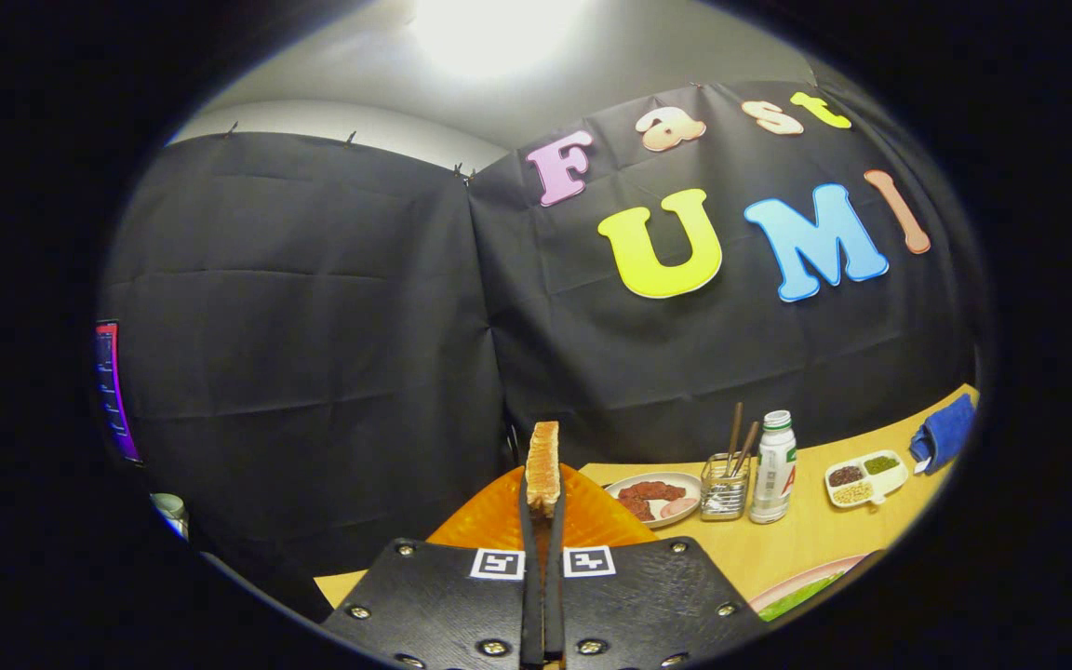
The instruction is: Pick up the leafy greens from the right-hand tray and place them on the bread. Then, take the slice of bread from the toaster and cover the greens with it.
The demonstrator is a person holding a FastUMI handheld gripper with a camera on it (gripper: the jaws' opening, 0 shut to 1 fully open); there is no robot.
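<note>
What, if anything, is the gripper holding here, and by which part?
The gripper holds a toasted slice of bread edge-on and upright. Its fingers clamp the slice's lower part, one on each flat face; the top sticks out above.

A wooden table [806, 544] stretched beyond the fingers. On it, ahead and rightward, sat an orange toaster [489, 526], a plate of meat [655, 498], a chopstick holder [724, 486], a bottle [773, 467], a divided dish [864, 477], a blue cloth [945, 433] and a pink tray [801, 582].

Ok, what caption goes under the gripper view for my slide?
Gripper shut on a toast slice, held on edge above an orange plate on the table.
</note>
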